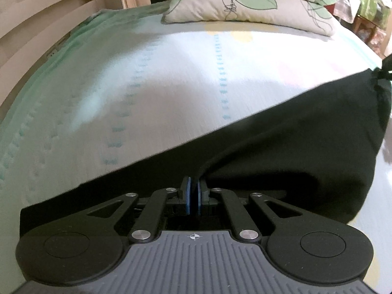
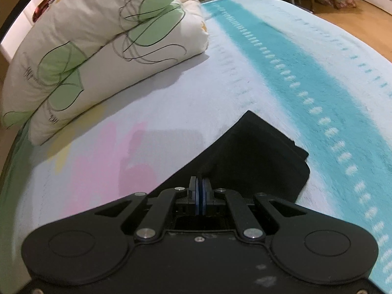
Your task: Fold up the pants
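The pants [image 1: 281, 152] are black and are held up over the bed [image 1: 147, 85], not lying flat on it. The left gripper [image 1: 193, 188] has its jaws closed on a pinch of the dark cloth, which runs in a taut slanting edge toward a bunched corner at the right of that view. The right gripper [image 2: 201, 188] likewise has its jaws closed on the pants [image 2: 250, 154]; from its camera the cloth ahead shows stacked layers ending in a squared corner that rests on or just above the blanket, near the teal stripe [image 2: 294, 73].

Those layers suggest at least one fold is already made, though how many cannot be told. The cloth between the two grips appears stretched, so this is likely a carry or a fold-over in mid-air. What is left, as I judge it: lay the piece down on the middle of the bed, short of the pillows [image 2: 85, 49] at the head end, finish any last fold, smooth it, and let go.
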### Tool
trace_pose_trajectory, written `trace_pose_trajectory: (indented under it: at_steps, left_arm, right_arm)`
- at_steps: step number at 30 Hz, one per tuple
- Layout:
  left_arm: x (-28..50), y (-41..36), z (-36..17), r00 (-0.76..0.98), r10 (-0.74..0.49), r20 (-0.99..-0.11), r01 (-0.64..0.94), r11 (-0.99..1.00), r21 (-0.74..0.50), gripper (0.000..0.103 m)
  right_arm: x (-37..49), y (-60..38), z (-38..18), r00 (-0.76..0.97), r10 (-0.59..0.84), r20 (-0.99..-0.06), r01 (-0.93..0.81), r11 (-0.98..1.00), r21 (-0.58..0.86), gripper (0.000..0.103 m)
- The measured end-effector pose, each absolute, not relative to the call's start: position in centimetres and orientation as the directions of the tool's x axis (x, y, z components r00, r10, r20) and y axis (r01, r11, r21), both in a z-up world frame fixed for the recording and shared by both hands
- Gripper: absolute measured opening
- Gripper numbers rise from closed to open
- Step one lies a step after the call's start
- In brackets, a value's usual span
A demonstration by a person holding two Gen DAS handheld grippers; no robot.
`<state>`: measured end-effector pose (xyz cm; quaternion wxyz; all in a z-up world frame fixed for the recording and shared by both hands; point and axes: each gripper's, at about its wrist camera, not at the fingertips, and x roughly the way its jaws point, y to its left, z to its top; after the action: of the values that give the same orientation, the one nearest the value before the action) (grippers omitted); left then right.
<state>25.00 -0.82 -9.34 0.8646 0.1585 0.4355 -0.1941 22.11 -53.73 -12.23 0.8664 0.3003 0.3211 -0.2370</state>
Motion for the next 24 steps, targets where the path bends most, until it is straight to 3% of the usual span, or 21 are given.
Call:
trace_pose_trajectory:
  at_steps: [8, 11, 12, 15, 24]
  left_arm:
    - [26.5, -1.7, -10.0, 0.552, -0.172, -0.816, 0.468, 0.874, 0.132, 0.006]
    - [26.4, -1.8, -10.6, 0.542, -0.163, -0.824, 0.477, 0.868, 0.141, 0.006]
    - [26.5, -1.8, -10.9, 0.536, -0.16, -0.829, 0.478, 0.867, 0.141, 0.006]
    - [26.6, -1.7, -12.0, 0.512, -0.155, -0.845, 0.476, 0.87, 0.129, 0.006]
    - [26.2, -2.1, -12.3, 0.535, -0.135, -0.834, 0.474, 0.865, 0.164, 0.006]
  right_arm:
    - [22.5, -56.5, -12.5, 0.695, -0.284, -0.66, 0.642, 0.658, 0.393, 0.003]
    - [21.8, -57.4, -12.3, 0.705, -0.28, -0.652, 0.623, 0.684, 0.38, 0.017]
    - [21.5, -57.8, -12.2, 0.701, -0.285, -0.654, 0.624, 0.688, 0.369, 0.027]
    - [20.7, -59.0, -12.3, 0.7, -0.303, -0.646, 0.622, 0.703, 0.344, 0.035]
    - [19.7, -59.1, -13.1, 0.728, -0.331, -0.601, 0.513, 0.843, 0.158, 0.04]
